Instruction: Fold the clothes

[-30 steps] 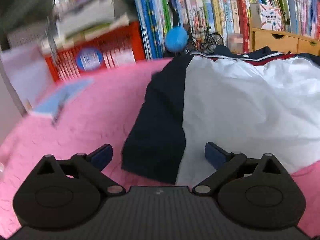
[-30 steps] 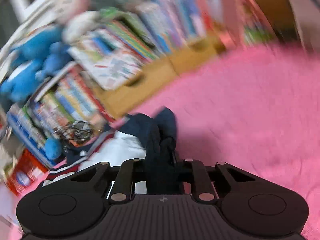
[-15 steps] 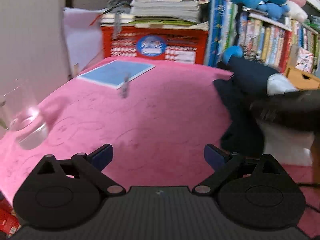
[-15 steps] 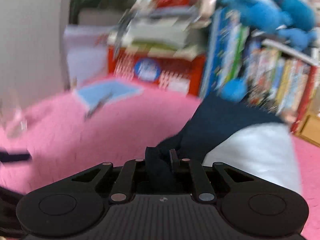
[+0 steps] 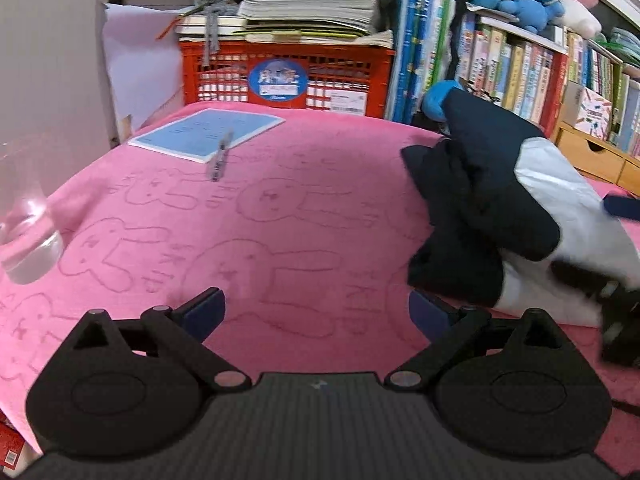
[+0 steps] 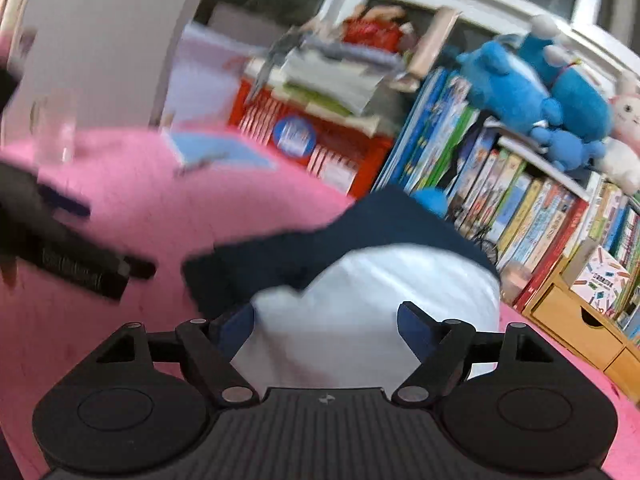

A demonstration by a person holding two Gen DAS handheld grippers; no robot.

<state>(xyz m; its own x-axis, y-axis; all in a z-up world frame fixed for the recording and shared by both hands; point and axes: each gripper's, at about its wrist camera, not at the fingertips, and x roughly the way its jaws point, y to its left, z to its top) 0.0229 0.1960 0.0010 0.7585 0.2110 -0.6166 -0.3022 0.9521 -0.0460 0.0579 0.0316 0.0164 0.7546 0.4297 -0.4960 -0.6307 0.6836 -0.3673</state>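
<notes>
My right gripper (image 6: 326, 322) has just been opening, nothing clamped, over the navy-and-white garment (image 6: 372, 304) bunched on the pink worktop (image 5: 280, 216). Left gripper (image 5: 316, 310) gapes empty; I'd flatten the sleeve next.

Pink blanket (image 5: 280, 220): broad bare stretch left of the folded jacket (image 5: 480, 208). Obstacles: blue booklet (image 5: 208, 132) with pen (image 5: 219, 160) at blanket's far edge; glass (image 5: 24, 240) at its left edge; red crate (image 5: 280, 76) and bookshelf (image 5: 520, 68) behind.
</notes>
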